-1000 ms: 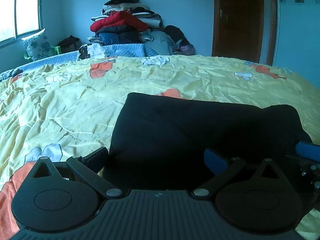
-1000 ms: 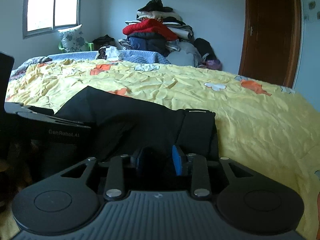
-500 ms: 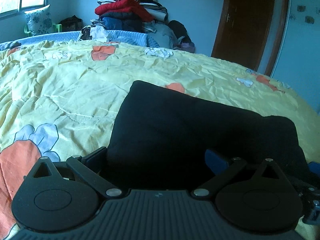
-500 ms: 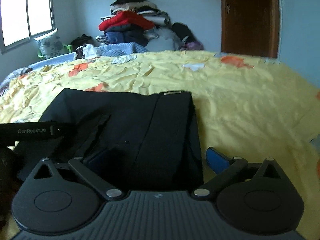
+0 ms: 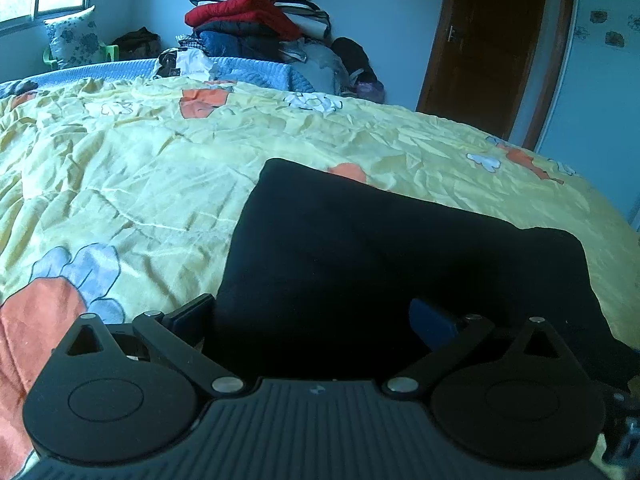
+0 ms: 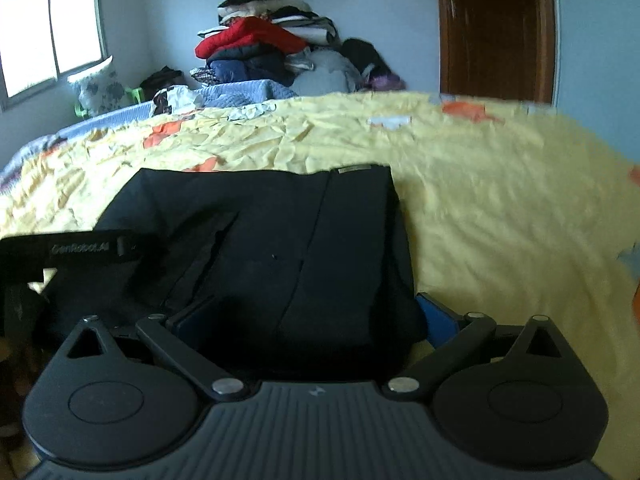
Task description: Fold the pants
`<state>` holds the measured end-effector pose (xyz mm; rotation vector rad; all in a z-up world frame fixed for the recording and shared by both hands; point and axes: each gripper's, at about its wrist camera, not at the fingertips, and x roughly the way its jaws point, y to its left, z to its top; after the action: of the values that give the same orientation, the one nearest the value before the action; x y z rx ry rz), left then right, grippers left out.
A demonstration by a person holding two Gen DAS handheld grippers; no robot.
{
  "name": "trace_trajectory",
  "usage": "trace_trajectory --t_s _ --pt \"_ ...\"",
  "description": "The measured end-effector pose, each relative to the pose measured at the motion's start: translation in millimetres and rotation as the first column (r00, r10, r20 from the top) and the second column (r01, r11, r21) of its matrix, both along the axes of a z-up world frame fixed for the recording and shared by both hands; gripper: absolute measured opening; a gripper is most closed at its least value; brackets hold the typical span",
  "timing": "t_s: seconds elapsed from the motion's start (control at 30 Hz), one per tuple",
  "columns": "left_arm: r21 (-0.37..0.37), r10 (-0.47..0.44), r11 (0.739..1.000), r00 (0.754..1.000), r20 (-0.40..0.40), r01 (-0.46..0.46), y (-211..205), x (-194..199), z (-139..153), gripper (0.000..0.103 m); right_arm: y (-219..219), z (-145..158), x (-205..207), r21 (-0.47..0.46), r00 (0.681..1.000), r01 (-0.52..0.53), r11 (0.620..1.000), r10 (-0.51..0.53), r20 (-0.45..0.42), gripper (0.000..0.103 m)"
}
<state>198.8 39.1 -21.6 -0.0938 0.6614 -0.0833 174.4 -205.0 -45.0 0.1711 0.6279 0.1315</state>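
Note:
Black pants (image 5: 380, 248) lie folded into a thick rectangle on the yellow flowered bedspread (image 5: 120, 168). My left gripper (image 5: 312, 316) is open wide at their near left edge, and the cloth runs between its fingers without being pinched. In the right wrist view the same pants (image 6: 260, 232) show a waistband label at the far corner. There my right gripper (image 6: 316, 316) is open wide over their near right corner. Its blue pad (image 6: 436, 316) sits just off the cloth. The left gripper's body (image 6: 80, 248) shows at the left.
A tall pile of clothes (image 5: 256, 24) is stacked beyond the bed's far end, with a brown door (image 5: 488, 40) to its right. A patterned pillow (image 5: 76, 36) and a window (image 6: 52, 36) are at the far left. Yellow sheet spreads around the pants.
My right gripper, nearly shut on the pants' near edge a second ago, has opened wide and let go. Both views have tilted slightly. The left gripper has stayed open.

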Motion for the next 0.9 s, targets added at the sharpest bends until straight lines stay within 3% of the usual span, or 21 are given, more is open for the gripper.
trace_trajectory --t_s 0.33,0.53,0.67,0.7,0.73,0.8,0.9 --pt "0.02 0.012 1.0 1.0 -0.003 -0.012 -1 -22 4 0.103 3 -2 -3 -0.015 1.0 -0.008 1.0 0.008 0.009 0.103" --pt "-0.013 0.004 1.0 1.0 0.013 -0.003 0 -29 -1 0.103 2 -1 -3 -0.01 1.0 -0.009 1.0 0.009 0.01 0.103" --pt "-0.04 -0.021 0.999 1.0 0.014 0.022 6 -33 0 0.103 -6 0 -8 0.048 1.0 -0.005 0.999 0.003 0.029 0.102" --pt "-0.046 -0.042 0.998 0.999 0.01 0.042 9 -34 1 0.103 -9 1 -10 0.056 0.999 0.001 0.998 -0.003 0.034 0.098" --pt "-0.051 -0.067 0.996 0.998 0.008 0.067 13 -36 1 0.103 -11 2 -12 0.057 0.999 0.008 0.998 -0.01 0.035 0.082" --pt "-0.037 -0.083 0.996 0.997 0.005 0.083 18 -38 1 0.103 -16 3 -16 0.063 0.999 0.021 0.998 -0.023 0.031 0.068" --pt "0.037 -0.046 0.998 0.999 0.01 0.045 21 -39 0 0.103 -23 3 -19 0.101 1.0 0.002 0.995 -0.004 0.025 0.063"
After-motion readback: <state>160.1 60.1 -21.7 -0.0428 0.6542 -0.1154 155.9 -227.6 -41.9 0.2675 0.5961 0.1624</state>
